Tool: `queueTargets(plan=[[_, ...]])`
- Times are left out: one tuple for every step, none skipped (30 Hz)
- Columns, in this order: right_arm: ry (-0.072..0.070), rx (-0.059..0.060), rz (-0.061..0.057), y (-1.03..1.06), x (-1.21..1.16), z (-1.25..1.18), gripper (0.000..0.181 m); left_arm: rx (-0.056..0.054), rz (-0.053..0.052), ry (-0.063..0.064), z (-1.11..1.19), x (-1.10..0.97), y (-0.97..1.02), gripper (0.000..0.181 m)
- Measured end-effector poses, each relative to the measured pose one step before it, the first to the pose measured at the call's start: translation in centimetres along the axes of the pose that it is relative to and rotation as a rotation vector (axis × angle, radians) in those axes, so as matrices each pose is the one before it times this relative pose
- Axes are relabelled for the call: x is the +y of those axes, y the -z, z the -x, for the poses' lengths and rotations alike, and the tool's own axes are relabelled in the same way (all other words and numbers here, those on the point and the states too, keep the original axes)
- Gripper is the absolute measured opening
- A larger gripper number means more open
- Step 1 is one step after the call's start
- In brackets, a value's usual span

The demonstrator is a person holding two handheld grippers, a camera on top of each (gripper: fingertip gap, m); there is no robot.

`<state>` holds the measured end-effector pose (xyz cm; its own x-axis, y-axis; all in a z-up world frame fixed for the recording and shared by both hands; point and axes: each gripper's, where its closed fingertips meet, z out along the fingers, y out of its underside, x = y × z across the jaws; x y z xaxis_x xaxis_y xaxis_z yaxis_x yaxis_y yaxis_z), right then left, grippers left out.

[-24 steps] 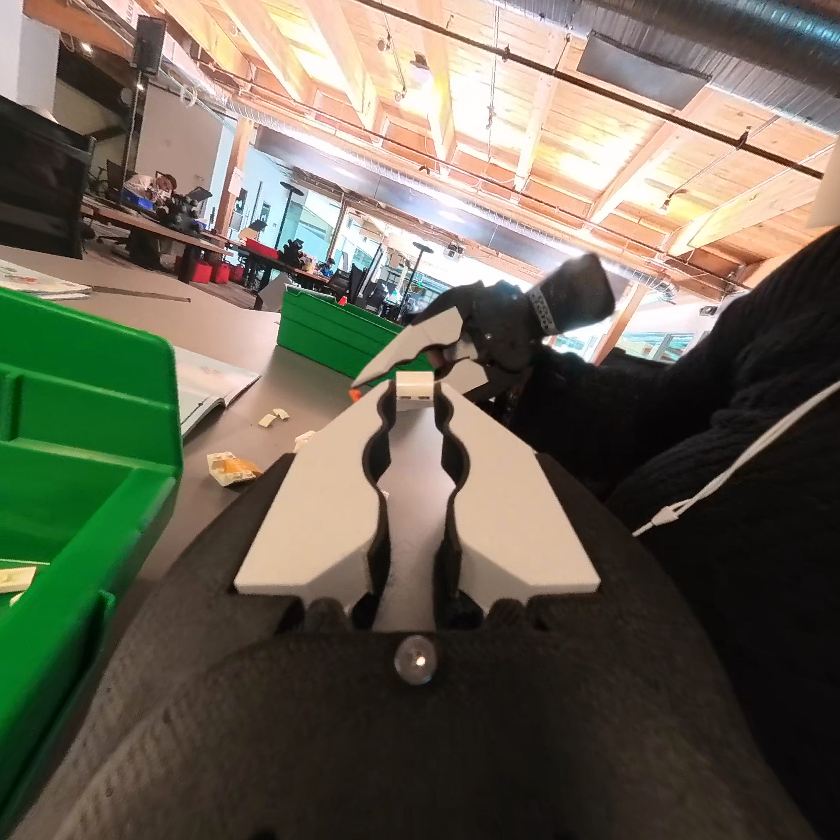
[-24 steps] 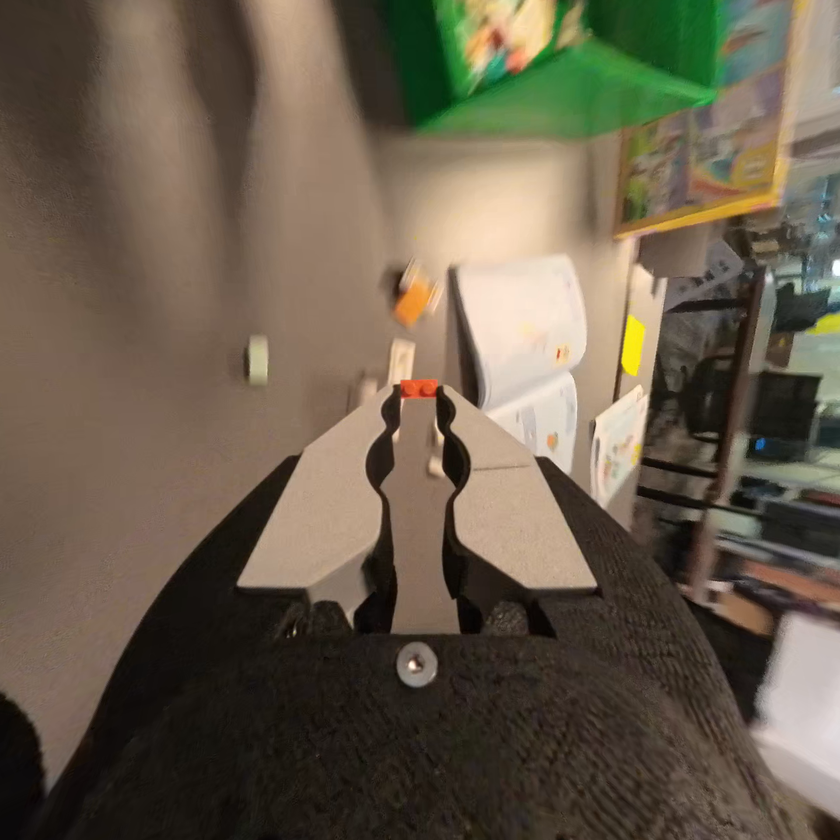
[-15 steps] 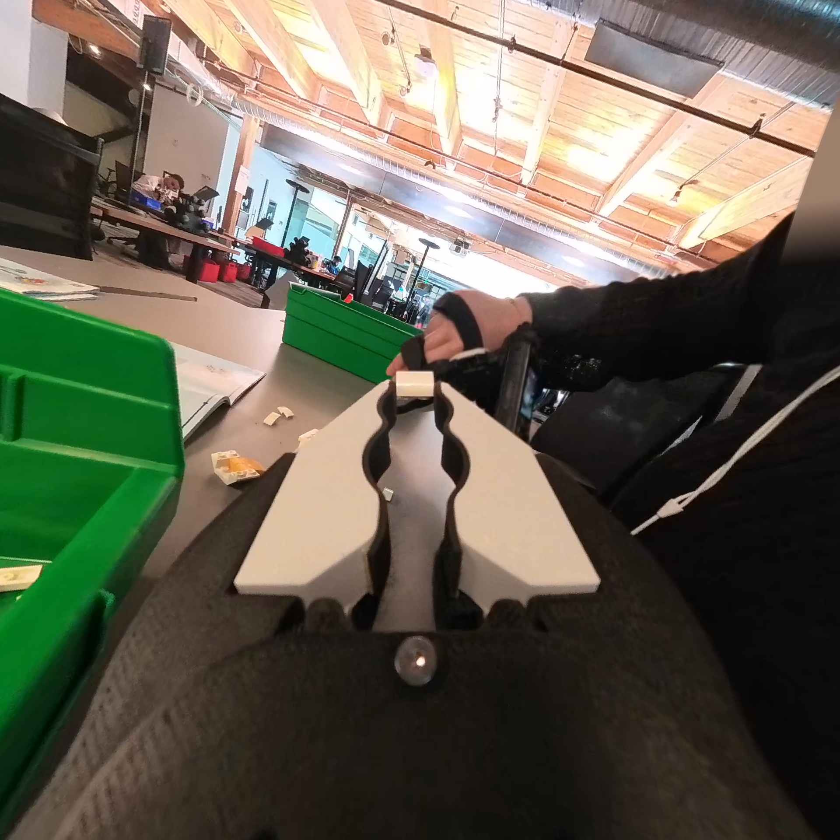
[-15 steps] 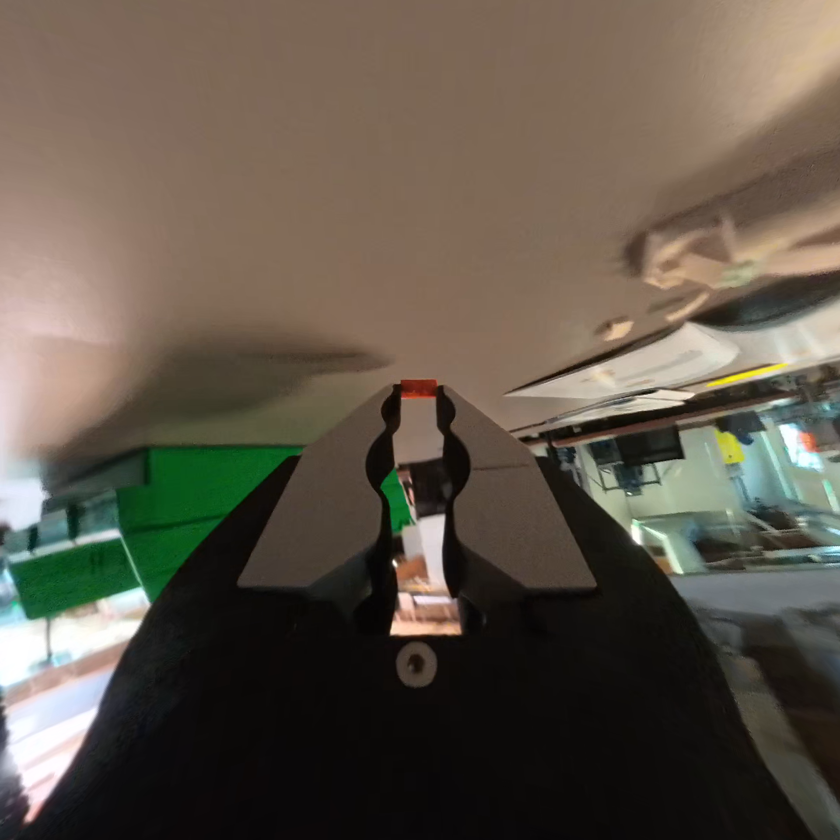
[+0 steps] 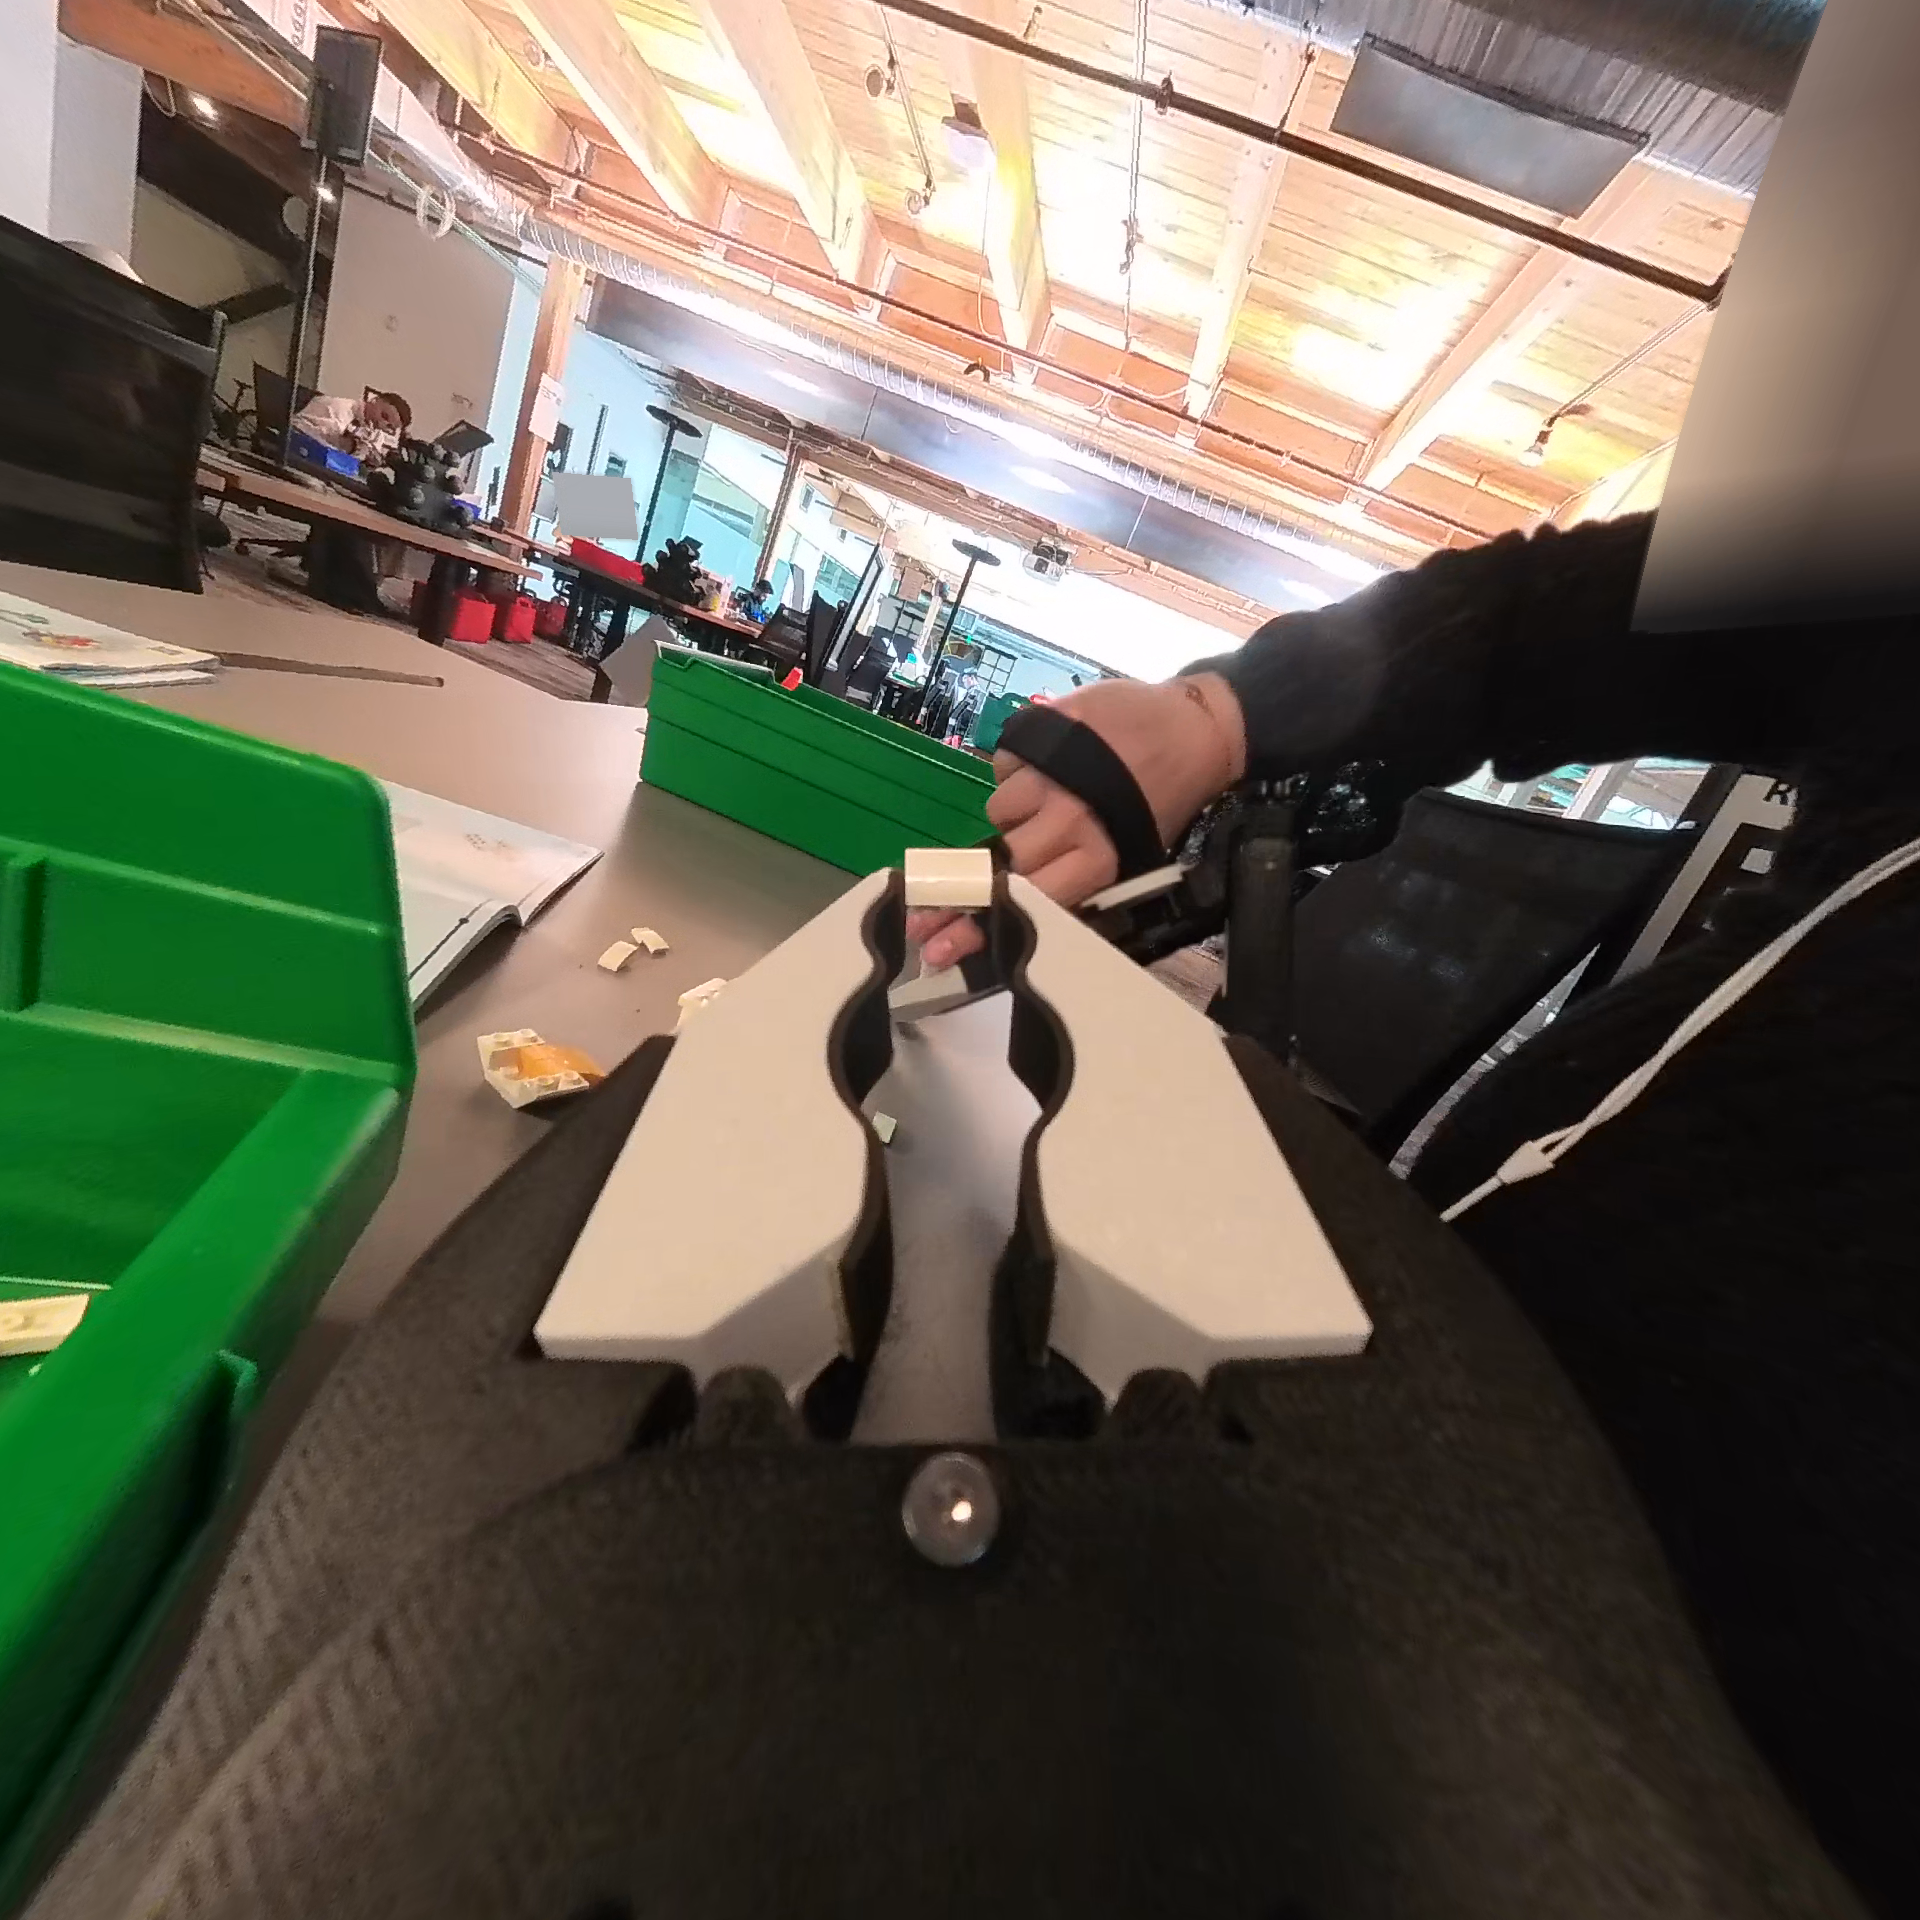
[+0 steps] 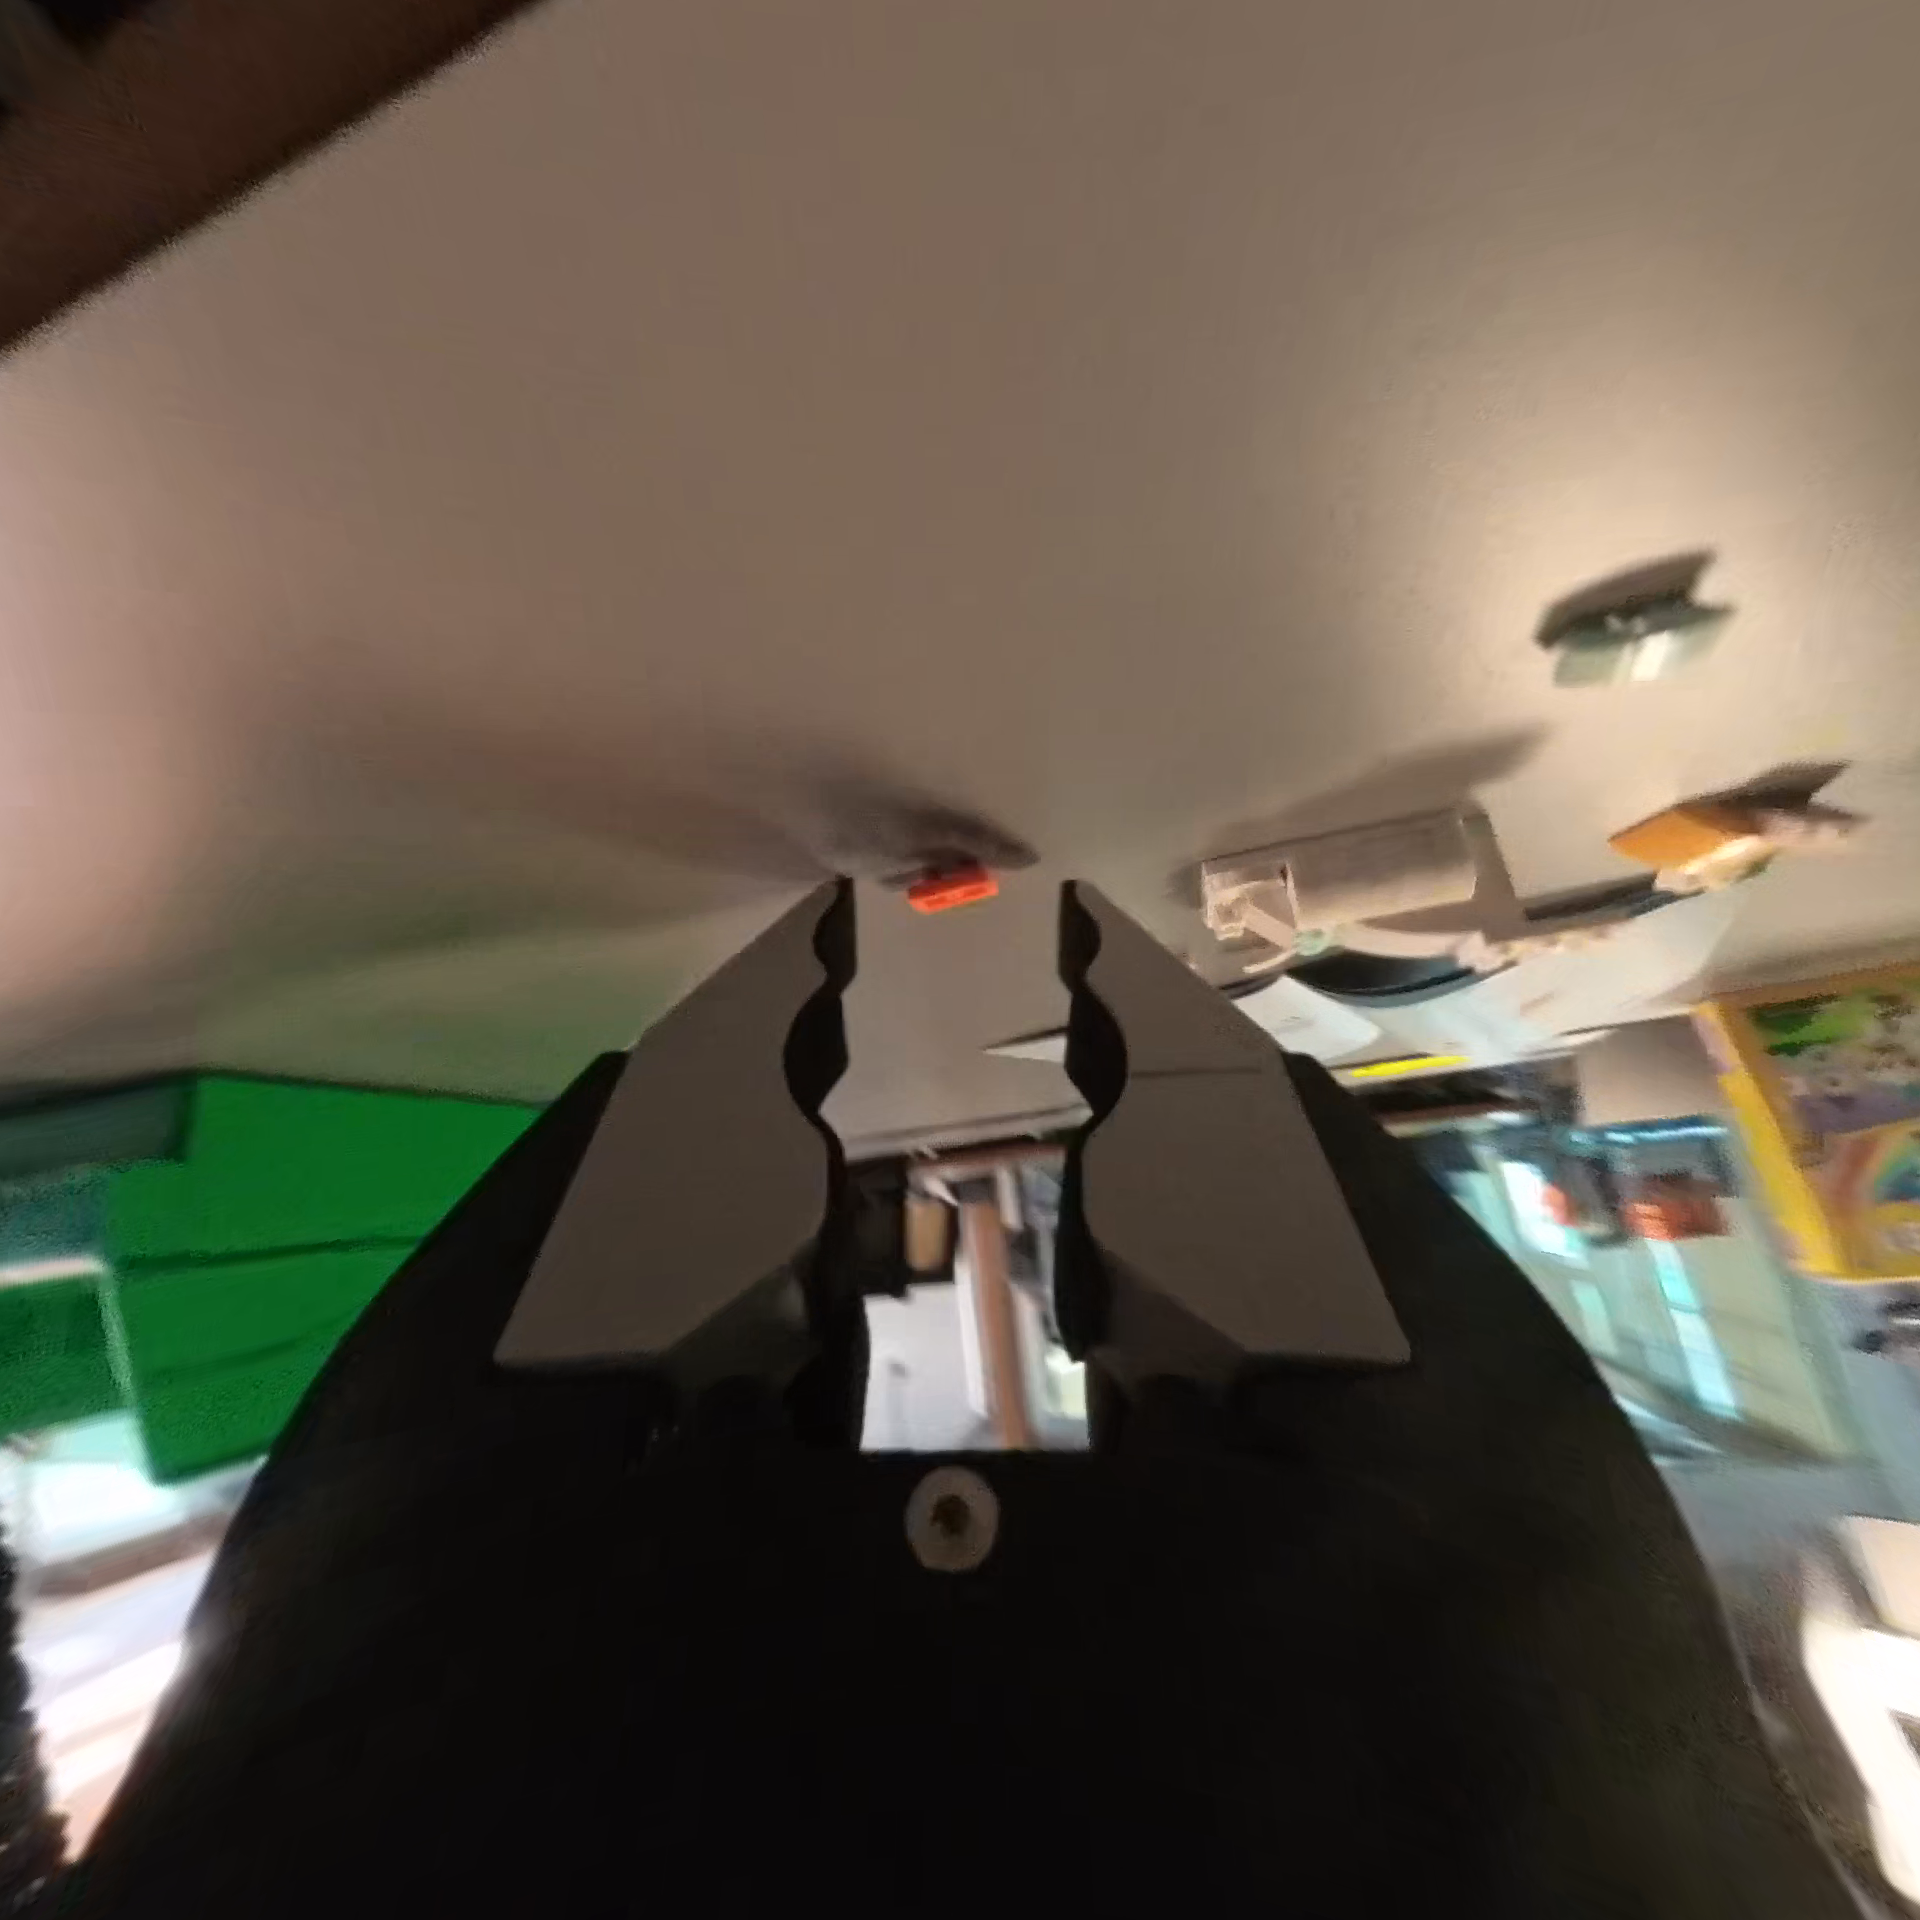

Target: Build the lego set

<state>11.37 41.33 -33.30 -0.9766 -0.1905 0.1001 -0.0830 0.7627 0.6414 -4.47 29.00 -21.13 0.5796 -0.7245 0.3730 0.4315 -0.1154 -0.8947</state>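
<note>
My left gripper (image 5: 945, 885) is shut on a small white brick (image 5: 943, 879) and holds it at its tips above the grey table (image 5: 540, 748). The right wrist view is turned upside down, with the table (image 6: 935, 416) at the top. My right gripper (image 6: 954, 896) is open, its tips close to the table. A small red brick (image 6: 951, 891) lies on the table between the tips, touching neither finger. In the left wrist view a person's hand (image 5: 1101, 800) holds the right gripper low, just beyond my left tips.
A green bin (image 5: 187, 935) stands close on the left and another (image 5: 800, 769) farther back. An open booklet (image 5: 478, 883), a white-and-orange assembly (image 5: 535, 1065) and loose white pieces (image 5: 629, 948) lie between them. A white assembly (image 6: 1351, 883) lies right of the red brick.
My right gripper rolled over, came down to the table and opened, letting go of the red brick. My left gripper stayed shut on the white brick and hardly moved.
</note>
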Motion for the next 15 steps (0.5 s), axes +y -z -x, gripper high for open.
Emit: queueTargets(plan=[[-0.0717,-0.0075,-0.0430,0.292,-0.193,-0.015,0.042,0.0006,-0.0008,-0.0005,-0.020,-0.009,0.008,0.015],[-0.0991,-0.0102,-0.0540,0.316,-0.165,-0.047,0.045,0.0003,-0.0014,-0.0004,-0.006,-0.013,0.013,0.015],[-0.1263,-0.0167,-0.0554,0.340,-0.037,-0.040,0.045,0.0003,-0.0013,-0.0004,-0.006,-0.012,0.014,0.015],[-0.1502,-0.0171,-0.0523,0.317,0.125,-0.140,0.046,0.0006,-0.0008,-0.0002,-0.009,-0.014,0.008,0.015],[-0.1717,-0.0197,-0.0577,0.297,0.159,-0.194,0.046,0.0005,-0.0004,0.0003,-0.003,-0.010,0.004,0.015],[-0.1889,-0.0298,-0.0666,0.254,0.096,-0.159,0.044,0.0008,-0.0001,0.0004,-0.004,0.003,0.009,0.015],[-0.1915,-0.0389,-0.0725,0.209,0.058,-0.108,0.041,0.0007,0.0001,0.0007,-0.007,0.001,-0.006,0.015],[-0.1785,-0.0431,-0.0741,0.159,0.068,-0.075,0.038,0.0006,0.0003,0.0008,-0.002,-0.002,0.002,0.015],[-0.1574,-0.0405,-0.0697,0.095,0.134,-0.123,0.035,-0.0001,-0.0005,0.0005,0.008,-0.002,0.006,0.015],[-0.1336,-0.0351,-0.0598,0.032,0.200,-0.178,0.032,0.0002,-0.0005,0.0002,-0.006,-0.010,0.010,0.015],[-0.1079,-0.0245,-0.0481,-0.041,0.229,-0.245,0.029,0.0004,-0.0002,0.0000,-0.003,0.006,0.001,0.015],[-0.0746,-0.0164,-0.0409,-0.092,0.161,-0.201,0.025,0.0004,-0.0001,0.0001,-0.006,-0.002,-0.001,0.015],[-0.0470,-0.0131,-0.0346,-0.120,0.137,-0.068,0.024,0.0001,-0.0002,0.0004,0.009,-0.009,-0.001,0.015],[-0.0550,-0.0012,-0.0232,-0.147,0.155,-0.170,0.021,-0.0004,-0.0001,0.0013,0.013,0.002,0.002,0.015],[-0.0784,-0.0007,-0.0147,-0.166,0.094,-0.158,0.022,-0.0020,-0.0004,0.0018,0.045,-0.007,0.000,0.015]])
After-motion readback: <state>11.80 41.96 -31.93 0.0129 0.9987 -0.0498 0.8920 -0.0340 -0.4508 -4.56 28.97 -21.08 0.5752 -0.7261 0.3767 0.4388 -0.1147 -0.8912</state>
